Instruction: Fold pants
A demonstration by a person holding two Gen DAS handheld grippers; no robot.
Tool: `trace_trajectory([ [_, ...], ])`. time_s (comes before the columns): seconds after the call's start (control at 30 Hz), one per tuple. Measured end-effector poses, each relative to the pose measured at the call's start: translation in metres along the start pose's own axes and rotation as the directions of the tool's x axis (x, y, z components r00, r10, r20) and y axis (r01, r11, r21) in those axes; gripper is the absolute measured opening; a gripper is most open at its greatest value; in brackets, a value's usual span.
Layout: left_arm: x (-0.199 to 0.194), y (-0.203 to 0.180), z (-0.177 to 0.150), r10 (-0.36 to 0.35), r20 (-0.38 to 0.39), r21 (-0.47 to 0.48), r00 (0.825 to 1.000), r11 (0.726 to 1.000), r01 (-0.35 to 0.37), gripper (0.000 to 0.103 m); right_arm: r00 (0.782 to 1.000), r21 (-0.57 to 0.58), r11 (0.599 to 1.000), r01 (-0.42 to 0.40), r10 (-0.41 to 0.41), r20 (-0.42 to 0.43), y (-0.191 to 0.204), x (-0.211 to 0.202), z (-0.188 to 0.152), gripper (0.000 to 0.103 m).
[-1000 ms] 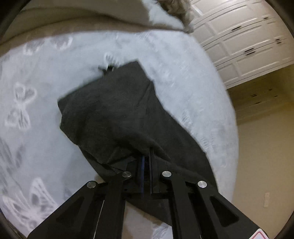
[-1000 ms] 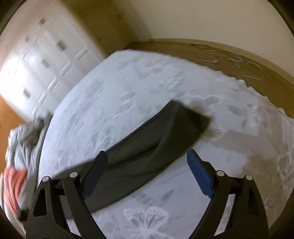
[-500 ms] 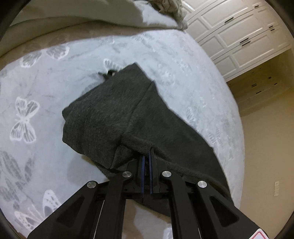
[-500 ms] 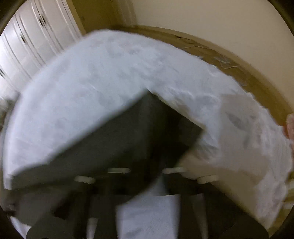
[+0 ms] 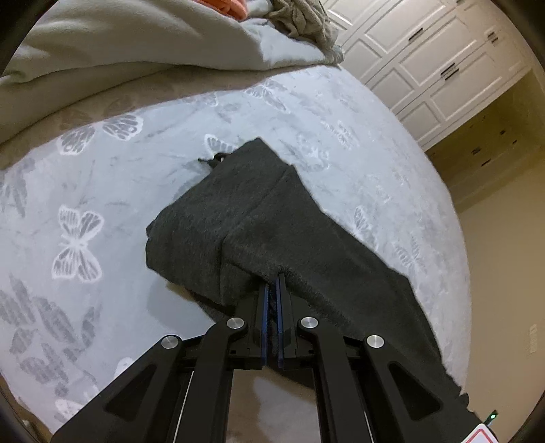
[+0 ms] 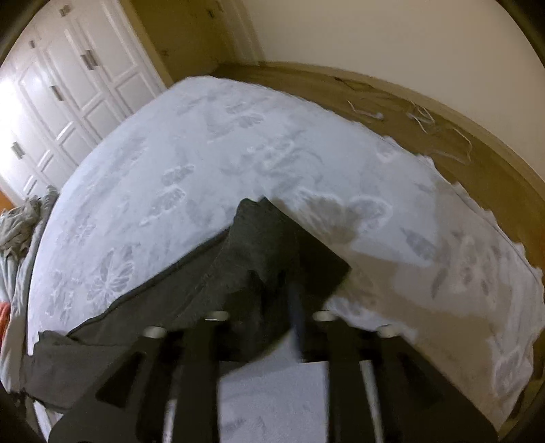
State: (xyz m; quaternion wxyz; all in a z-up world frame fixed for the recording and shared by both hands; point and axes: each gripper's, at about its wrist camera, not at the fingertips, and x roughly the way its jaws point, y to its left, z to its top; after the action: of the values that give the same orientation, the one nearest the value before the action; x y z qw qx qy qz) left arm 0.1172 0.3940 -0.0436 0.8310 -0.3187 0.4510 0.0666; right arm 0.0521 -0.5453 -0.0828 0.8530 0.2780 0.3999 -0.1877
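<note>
- A bed [image 5: 112,211] under a pale butterfly-print blanket [image 6: 211,150] carries the work, with white cupboard doors [image 5: 425,58] behind.
- The left tool [image 5: 271,289] is pressed together, pinching a folded edge of the dark grey pants [image 5: 245,211], which spread ahead of it.
- The right tool [image 6: 272,306] is blurred; its fingers sit in the pants' fabric, grip impossible to judge.
- Beyond the left tool, rumpled bedding [image 5: 136,44] and heaped clothes [image 5: 299,17] edge the far side.
</note>
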Motion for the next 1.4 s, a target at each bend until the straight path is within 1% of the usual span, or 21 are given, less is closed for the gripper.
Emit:
trace_trajectory([
  [0.03,0.002,0.001,-0.002,0.011,-0.008,0.001,1.000,1.000,-0.011,0.002,1.000,0.033,0.999,0.007,-0.007,0.010,-0.003,-0.005,0.000,0.066],
  [0.13,0.006,0.002,-0.004,0.021,-0.023,-0.008,1.000,1.000,-0.021,0.002,0.998,0.124,0.992,-0.022,0.015,0.058,-0.017,-0.031,-0.005,0.066],
  [0.2,0.007,0.003,-0.006,0.019,-0.031,-0.018,0.999,1.000,-0.020,0.002,0.993,0.176,0.978,-0.111,0.101,0.066,-0.021,-0.044,-0.011,0.068],
  [0.27,0.009,0.003,-0.006,0.028,-0.032,-0.019,0.999,0.999,-0.028,0.002,0.979,0.179,0.963,-0.202,0.203,0.011,-0.009,-0.039,-0.020,0.068],
  [0.33,0.012,-0.001,-0.007,0.046,-0.030,-0.013,0.998,0.999,-0.046,0.002,0.972,0.151,0.964,-0.220,0.230,-0.050,0.008,-0.025,-0.023,0.067],
  [0.5,0.021,-0.005,-0.009,0.079,-0.040,-0.018,0.996,0.997,-0.079,0.002,0.976,0.017,0.981,-0.194,0.195,-0.101,0.061,0.002,-0.027,0.058],
  [0.67,0.025,-0.002,-0.009,0.082,-0.051,-0.028,0.995,0.996,-0.084,0.003,0.988,-0.098,0.994,0.045,-0.059,-0.142,0.077,0.034,-0.027,0.062],
  [0.8,0.030,-0.004,-0.008,0.098,-0.056,-0.010,0.994,0.995,-0.098,0.003,0.986,-0.142,0.986,0.087,-0.106,-0.130,0.082,0.054,-0.030,0.063],
  [0.83,0.031,-0.004,-0.008,0.100,-0.058,-0.010,0.993,0.995,-0.101,0.003,0.986,-0.150,0.983,0.101,-0.119,-0.116,0.085,0.055,-0.030,0.058],
  [0.9,0.033,-0.002,-0.008,0.101,-0.064,-0.016,0.993,0.995,-0.103,0.003,0.990,-0.147,0.984,0.101,-0.114,-0.088,0.086,0.055,-0.028,0.027],
  [0.93,0.033,-0.001,-0.009,0.100,-0.066,-0.021,0.993,0.995,-0.101,0.003,0.993,-0.116,0.991,0.059,-0.070,-0.090,0.082,0.053,-0.023,0.009],
  [0.97,0.034,-0.001,-0.009,0.099,-0.066,-0.023,0.993,0.995,-0.101,0.003,0.994,-0.032,0.996,-0.078,0.075,-0.082,0.070,0.042,-0.015,0.006],
  [1.0,0.034,0.000,-0.009,0.097,-0.067,-0.025,0.993,0.995,-0.098,0.003,0.975,0.039,0.975,-0.218,0.220,-0.042,0.061,0.024,-0.007,0.006],
  [1.03,0.034,0.000,-0.009,0.094,-0.067,-0.023,0.993,0.995,-0.096,0.003,0.950,0.063,0.948,-0.313,0.313,0.010,0.056,0.008,0.000,0.005],
  [1.1,0.033,0.001,-0.009,0.094,-0.067,-0.020,0.993,0.995,-0.096,0.004,0.852,0.044,0.859,-0.509,0.496,0.168,0.040,-0.042,0.009,0.005],
  [1.13,0.032,0.002,-0.009,0.093,-0.068,-0.020,0.993,0.995,-0.095,0.004,0.838,0.039,0.849,-0.527,0.511,0.194,0.032,-0.049,0.008,0.006],
  [1.2,0.032,0.004,-0.009,0.091,-0.071,-0.024,0.993,0.995,-0.093,0.005,0.906,0.079,0.904,-0.420,0.413,0.092,0.006,-0.027,-0.004,0.015],
  [1.23,0.032,0.005,-0.009,0.088,-0.073,-0.026,0.993,0.996,-0.090,0.006,0.942,0.100,0.937,-0.335,0.335,0.018,-0.003,-0.012,-0.011,0.026],
  [1.27,0.032,0.006,-0.009,0.086,-0.076,-0.029,0.993,0.996,-0.088,0.006,0.972,0.121,0.975,-0.188,0.203,-0.120,-0.018,0.013,-0.025,0.027],
  [1.33,0.033,0.005,-0.008,0.087,-0.076,-0.031,0.993,0.995,-0.090,0.006,0.966,0.142,0.977,-0.156,0.181,-0.183,-0.031,0.026,-0.034,0.022],
  [1.4,0.033,0.006,-0.008,0.096,-0.075,-0.027,0.993,0.995,-0.098,0.006,0.968,0.164,0.969,-0.187,0.210,-0.140,-0.036,0.013,-0.029,0.028],
])
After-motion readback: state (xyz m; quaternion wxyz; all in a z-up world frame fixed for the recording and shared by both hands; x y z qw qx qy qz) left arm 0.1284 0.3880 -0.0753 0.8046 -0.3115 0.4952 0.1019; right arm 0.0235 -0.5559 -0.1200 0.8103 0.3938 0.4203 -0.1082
